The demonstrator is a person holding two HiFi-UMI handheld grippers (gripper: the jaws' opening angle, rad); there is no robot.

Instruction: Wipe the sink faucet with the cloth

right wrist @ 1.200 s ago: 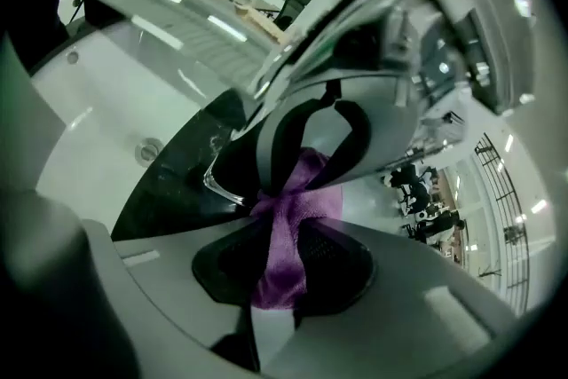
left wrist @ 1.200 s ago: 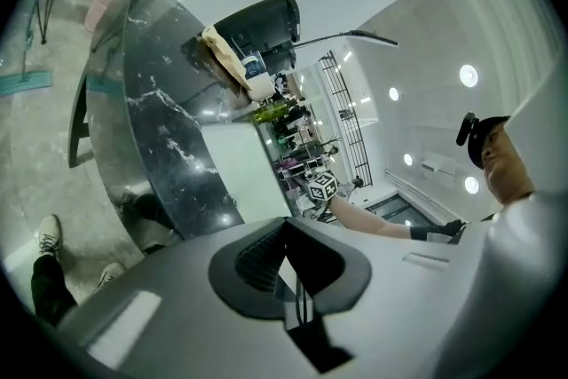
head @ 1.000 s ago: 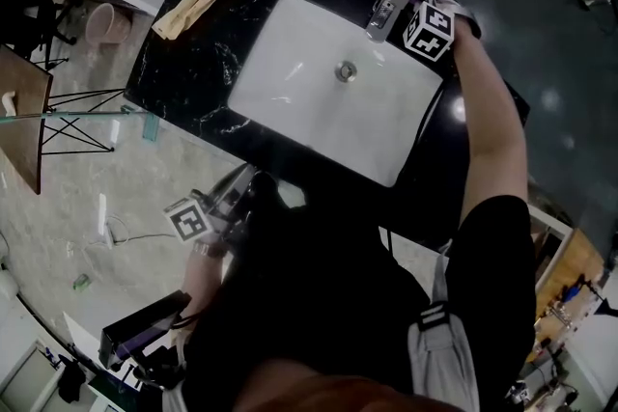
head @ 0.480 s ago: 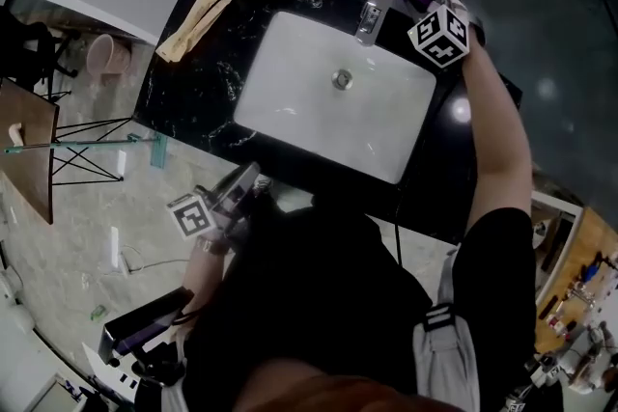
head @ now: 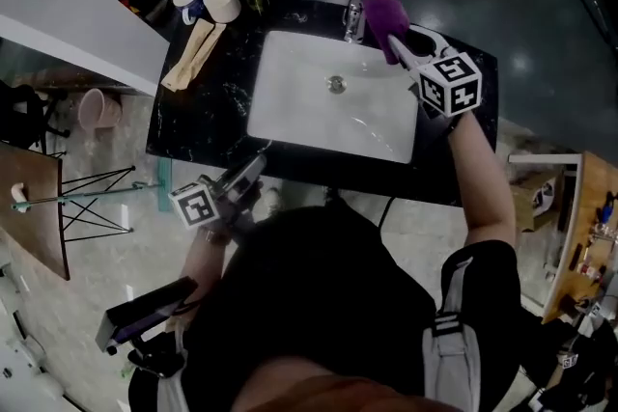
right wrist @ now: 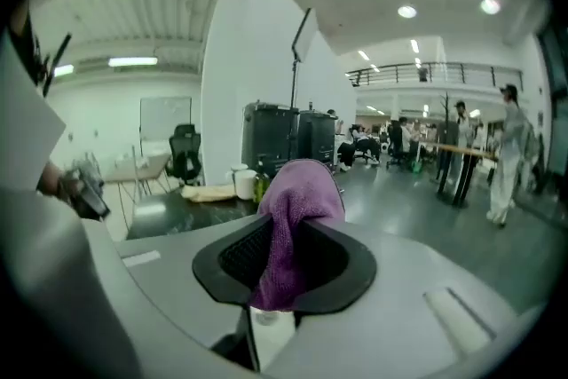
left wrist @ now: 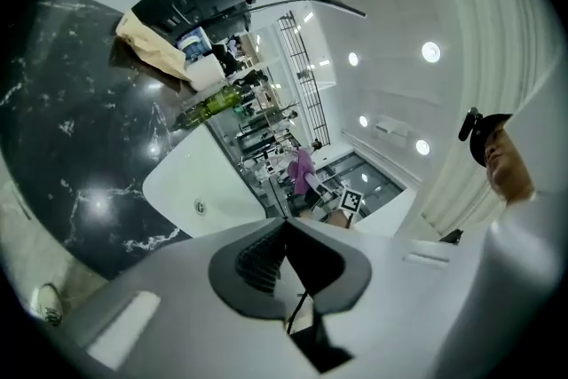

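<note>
— Where is the right gripper (head: 398, 41)?
— Out at one o'clock in the head view, on a right arm (head: 480, 178) stretched nearly straight, forearm bare. It points toward eleven o'clock, its marker cube (head: 452, 84) trailing behind the jaws.
— And its jaws?
— Pinched on a purple cloth (right wrist: 288, 217) that bulges out past them.
— The left gripper (head: 253, 167)?
— Tucked close to the body at nine o'clock and aimed toward two o'clock, with its jaws pressed together and nothing between them.

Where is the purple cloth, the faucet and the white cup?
purple cloth (head: 382, 15): head view, middle of the bunched part.
faucet (head: 352, 14): head view, its shiny upright body.
white cup (head: 222, 1): head view, its open top.
</note>
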